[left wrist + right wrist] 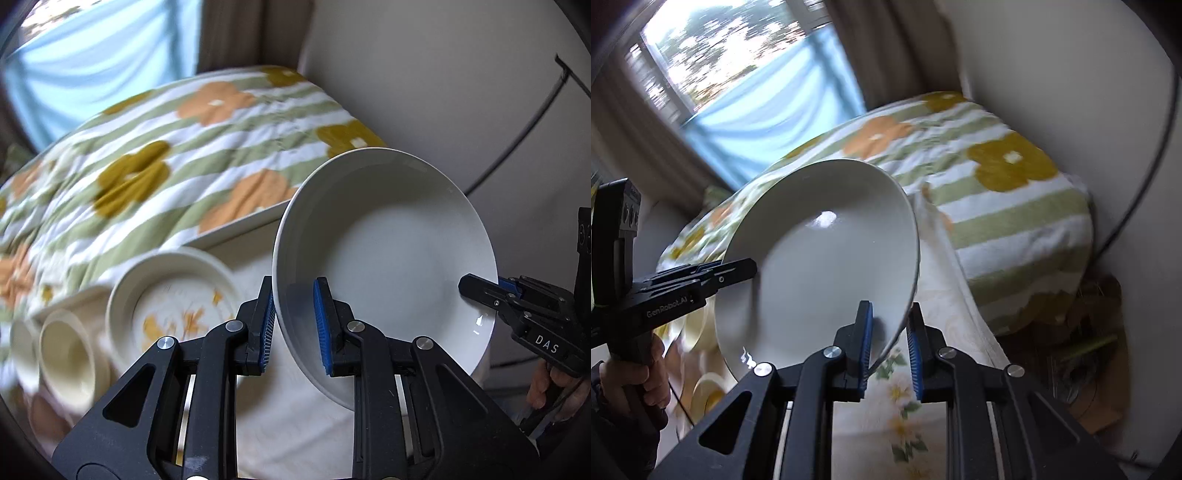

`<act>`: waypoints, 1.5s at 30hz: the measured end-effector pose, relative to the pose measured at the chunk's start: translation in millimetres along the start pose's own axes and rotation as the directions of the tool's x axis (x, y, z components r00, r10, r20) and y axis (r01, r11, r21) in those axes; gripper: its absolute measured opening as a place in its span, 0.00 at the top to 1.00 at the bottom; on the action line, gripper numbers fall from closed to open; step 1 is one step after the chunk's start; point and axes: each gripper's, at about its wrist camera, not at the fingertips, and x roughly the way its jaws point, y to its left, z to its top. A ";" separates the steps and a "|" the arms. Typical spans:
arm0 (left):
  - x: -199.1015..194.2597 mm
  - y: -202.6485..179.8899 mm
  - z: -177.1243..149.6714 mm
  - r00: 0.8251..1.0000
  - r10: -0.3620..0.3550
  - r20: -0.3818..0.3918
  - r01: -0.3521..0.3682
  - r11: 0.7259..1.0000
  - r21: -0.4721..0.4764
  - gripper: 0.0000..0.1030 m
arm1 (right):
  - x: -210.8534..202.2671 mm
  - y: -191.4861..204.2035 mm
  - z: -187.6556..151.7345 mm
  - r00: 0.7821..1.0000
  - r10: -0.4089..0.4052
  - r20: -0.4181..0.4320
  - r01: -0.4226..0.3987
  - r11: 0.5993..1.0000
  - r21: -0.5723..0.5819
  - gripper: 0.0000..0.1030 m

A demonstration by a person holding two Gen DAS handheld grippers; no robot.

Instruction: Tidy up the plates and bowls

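Beyond the bench, along its far edge, a bed under a striped flower-print blanket (155,147) fills the background, with a blue curtain (768,110) over the window behind it. Nearer now: the bench (295,417) wears a pale cloth, and toward its left side sit a flower-patterned plate (173,310) and, just beside it, a cream cup (70,354) tipped on its side, both blurred.

And here's the star, a large white bowl (384,258), up off the bench and tilted, its hollow facing the cameras. It's a two-handed carry! The left gripper (293,325) is clamped on the rim at one side, one blue pad inside the wall and one outside; the right gripper (888,345) is closed on the rim at the opposite side in just the same way. Sensible, I'd say: a bowl this wide and smooth could swing or slip from a single pinch, so a grip on each side keeps it steady.

My read: it's in transit toward a stacking spot, perhaps the patterned plate, though the destination isn't settled from this.
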 end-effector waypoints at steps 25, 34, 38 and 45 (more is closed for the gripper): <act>-96.8 113.2 -257.8 0.973 0.216 -0.079 -0.224 0.817 -0.531 0.83 | 48.9 140.3 -113.6 0.923 0.197 -0.330 -0.325 0.859 -0.395 0.84; -66.5 162.4 -294.2 0.983 0.151 -0.103 -0.183 0.804 -0.566 0.83 | 81.6 171.8 -143.0 0.929 0.150 -0.338 -0.290 0.863 -0.414 0.84; -59.0 177.9 -300.1 0.984 0.136 -0.115 -0.177 0.810 -0.559 0.83 | 85.4 190.6 -144.0 0.944 0.105 -0.312 -0.247 0.852 -0.461 0.84; -52.6 178.5 -301.1 0.980 0.148 -0.130 -0.195 0.825 -0.531 0.83 | 92.1 198.7 -148.3 0.949 0.076 -0.305 -0.217 0.862 -0.459 0.84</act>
